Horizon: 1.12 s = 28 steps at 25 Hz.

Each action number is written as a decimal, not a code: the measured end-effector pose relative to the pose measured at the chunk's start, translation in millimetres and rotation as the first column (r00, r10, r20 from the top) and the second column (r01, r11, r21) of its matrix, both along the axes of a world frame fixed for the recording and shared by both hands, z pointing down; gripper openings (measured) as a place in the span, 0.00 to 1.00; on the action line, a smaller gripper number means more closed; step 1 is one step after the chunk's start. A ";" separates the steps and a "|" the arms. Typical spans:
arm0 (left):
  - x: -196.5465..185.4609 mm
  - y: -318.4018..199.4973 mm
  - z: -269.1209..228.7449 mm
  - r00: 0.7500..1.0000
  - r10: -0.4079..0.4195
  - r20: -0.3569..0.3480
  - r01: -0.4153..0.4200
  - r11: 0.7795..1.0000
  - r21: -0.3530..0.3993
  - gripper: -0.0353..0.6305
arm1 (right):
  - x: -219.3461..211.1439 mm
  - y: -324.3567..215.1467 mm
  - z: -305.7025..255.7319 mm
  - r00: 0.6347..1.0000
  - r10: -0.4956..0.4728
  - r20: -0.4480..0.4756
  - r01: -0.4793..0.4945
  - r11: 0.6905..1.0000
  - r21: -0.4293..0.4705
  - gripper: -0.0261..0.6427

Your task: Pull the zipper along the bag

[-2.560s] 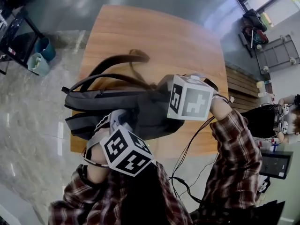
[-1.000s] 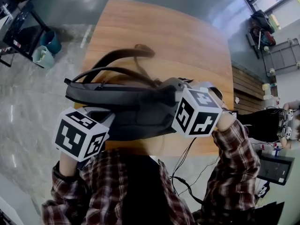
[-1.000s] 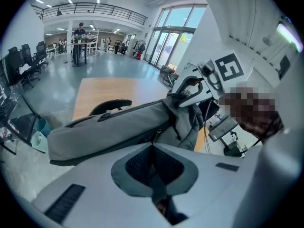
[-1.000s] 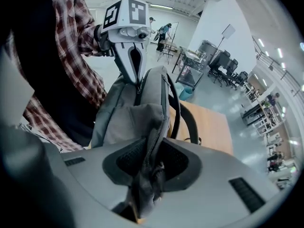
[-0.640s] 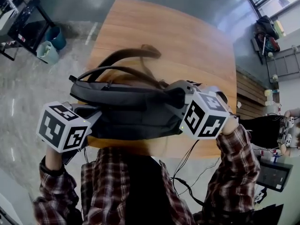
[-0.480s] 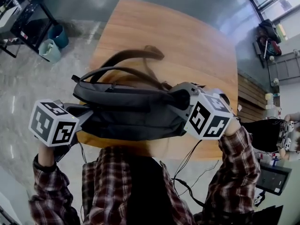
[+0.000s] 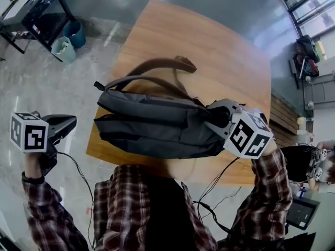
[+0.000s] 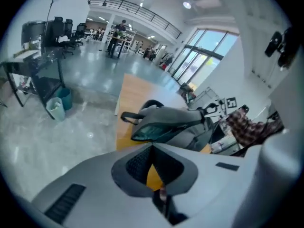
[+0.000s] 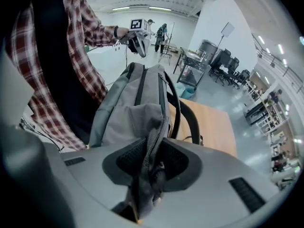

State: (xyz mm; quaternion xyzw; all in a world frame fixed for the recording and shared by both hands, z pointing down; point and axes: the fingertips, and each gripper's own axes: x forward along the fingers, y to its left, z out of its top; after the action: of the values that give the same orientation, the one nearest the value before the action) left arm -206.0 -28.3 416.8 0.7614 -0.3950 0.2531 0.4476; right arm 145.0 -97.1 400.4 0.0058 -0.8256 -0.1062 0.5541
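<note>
We see a grey backpack [image 7: 157,124] lying on its side across the near part of the wooden table [image 7: 209,41], its dark straps [image 7: 162,64] arching toward the far side. A long gap [image 8: 152,132] in it shows dark teal inside. One end is pinched in the right gripper [image 9: 152,167].

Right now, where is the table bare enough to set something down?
The far half of the table, beyond the backpack and its straps, is bare. The near half is crowded: the backpack fills it, the right gripper clamped on its end.
</note>
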 end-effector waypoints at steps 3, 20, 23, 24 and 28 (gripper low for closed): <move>40.2 -7.6 -15.7 0.990 0.084 -0.111 -0.075 0.994 0.082 0.06 | -0.3 -0.7 -2.0 1.000 0.003 -0.011 -0.004 1.000 -0.004 0.18; 117.4 -23.5 15.6 0.904 0.383 -0.187 -0.402 0.913 -0.074 0.25 | -0.3 6.1 -3.7 0.999 0.027 -0.017 -0.027 0.999 0.022 0.18; 126.5 -26.8 13.6 0.889 0.397 -0.230 -0.431 0.894 -0.121 0.25 | -1.1 6.1 -4.6 1.000 0.028 -0.013 -0.028 0.999 0.022 0.18; 129.0 -26.9 16.3 0.883 0.412 -0.227 -0.448 0.882 -0.145 0.25 | -1.1 6.5 -4.5 1.000 0.028 -0.013 -0.027 0.999 0.021 0.18; 134.3 -24.9 25.3 0.865 0.465 -0.187 -0.497 0.845 -0.200 0.24 | -0.5 7.4 -3.3 1.000 0.025 -0.010 -0.025 0.999 0.020 0.19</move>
State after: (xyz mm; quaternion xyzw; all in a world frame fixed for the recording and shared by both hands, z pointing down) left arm -71.7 -53.2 442.1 0.7907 -0.1271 0.3526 0.4840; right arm 144.5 -89.7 397.1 0.0211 -0.8215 -0.1076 0.5596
